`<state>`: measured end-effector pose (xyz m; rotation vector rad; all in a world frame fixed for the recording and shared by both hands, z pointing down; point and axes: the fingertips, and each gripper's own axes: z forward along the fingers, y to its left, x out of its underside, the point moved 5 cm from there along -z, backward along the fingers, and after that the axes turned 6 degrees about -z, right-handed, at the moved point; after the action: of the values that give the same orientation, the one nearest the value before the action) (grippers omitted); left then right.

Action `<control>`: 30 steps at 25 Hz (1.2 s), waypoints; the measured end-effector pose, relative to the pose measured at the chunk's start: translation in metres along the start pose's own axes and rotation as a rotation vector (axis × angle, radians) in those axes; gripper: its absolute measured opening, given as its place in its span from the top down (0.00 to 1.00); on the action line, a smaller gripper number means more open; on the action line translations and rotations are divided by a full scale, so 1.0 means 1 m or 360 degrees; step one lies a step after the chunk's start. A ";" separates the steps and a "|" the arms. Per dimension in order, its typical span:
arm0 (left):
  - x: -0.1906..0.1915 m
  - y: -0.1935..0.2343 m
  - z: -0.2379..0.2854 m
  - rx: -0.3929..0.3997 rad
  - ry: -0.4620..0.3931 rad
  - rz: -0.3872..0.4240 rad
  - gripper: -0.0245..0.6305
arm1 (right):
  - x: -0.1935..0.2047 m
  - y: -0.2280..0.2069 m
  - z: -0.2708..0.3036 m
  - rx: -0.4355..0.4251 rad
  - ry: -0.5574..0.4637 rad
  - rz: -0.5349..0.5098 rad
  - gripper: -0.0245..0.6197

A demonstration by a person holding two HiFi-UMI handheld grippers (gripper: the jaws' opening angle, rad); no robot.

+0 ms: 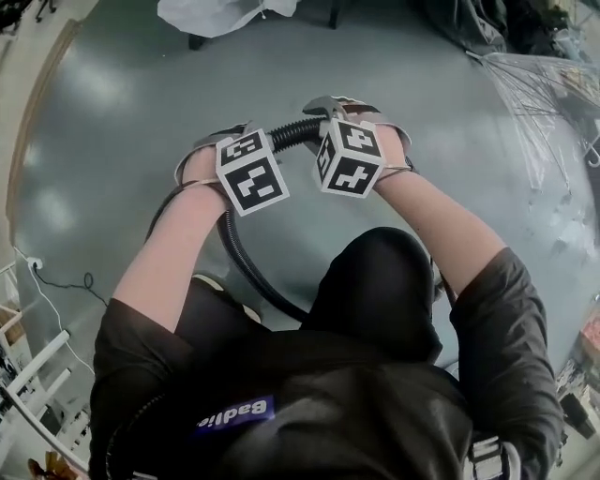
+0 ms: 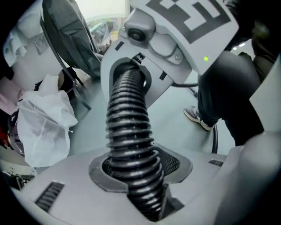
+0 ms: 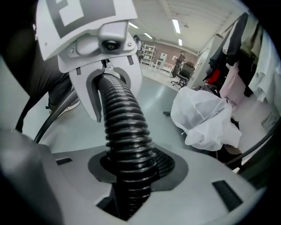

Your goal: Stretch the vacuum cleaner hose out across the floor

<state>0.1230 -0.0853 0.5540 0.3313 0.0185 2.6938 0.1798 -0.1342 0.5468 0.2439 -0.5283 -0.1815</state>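
Grey-green smooth floor [image 1: 112, 103], bare and wide across the upper left. Left edge: white rack [image 1: 37, 375], cut off by the frame, with a thin dark cord [image 1: 66, 281] lying loose beside it. Top centre: white plastic bag [image 1: 220, 14], partly out of frame. Left gripper [image 1: 217, 150], pointed steeply down, jaws clamped round the black ribbed vacuum hose [image 1: 292, 131]. The hose bridges a short gap to the right gripper [image 1: 352, 111], just beside, whose jaws likewise grip it. From the left gripper the hose curves down and back under the person's dark jacket [image 1: 375, 394], which hides the rest; neither end can be seen. Right edge: clear plastic on wire ribs [image 1: 534, 103], crowding the floor there, its form hard to make out.
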 end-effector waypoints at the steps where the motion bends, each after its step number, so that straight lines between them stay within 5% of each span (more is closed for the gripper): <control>1: 0.004 0.001 -0.003 -0.0024 -0.0082 0.0009 0.68 | -0.006 0.000 0.000 0.0005 0.0027 0.0018 0.73; 7: 0.023 0.013 -0.035 -0.0147 -0.0586 -0.0069 0.46 | -0.031 -0.007 0.000 0.0108 0.0200 0.0158 0.73; 11: 0.048 0.013 -0.059 -0.0113 -0.0804 -0.0117 0.45 | -0.043 -0.020 -0.009 0.0190 0.0355 0.0305 0.73; 15: 0.080 0.012 -0.075 0.0000 -0.0976 -0.0307 0.45 | -0.065 -0.022 -0.023 0.0266 0.0533 0.0351 0.73; 21: 0.121 -0.002 -0.075 0.0271 -0.1093 -0.0489 0.45 | -0.089 -0.035 -0.045 0.0374 0.0789 0.0421 0.72; 25: 0.134 -0.024 -0.061 0.0472 -0.1148 -0.0639 0.44 | -0.096 -0.048 -0.072 0.0485 0.0855 0.0627 0.72; 29: 0.145 -0.018 -0.039 0.0407 -0.1060 -0.0645 0.44 | -0.115 -0.068 -0.086 0.0525 0.0807 0.0708 0.71; 30: 0.152 -0.004 -0.037 0.0353 -0.1010 -0.0618 0.53 | -0.114 -0.071 -0.086 0.0513 0.0798 0.0675 0.72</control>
<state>-0.0177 -0.0175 0.5525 1.1092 0.1743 2.1045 0.1194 -0.1597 0.4015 0.4681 -0.0973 0.3754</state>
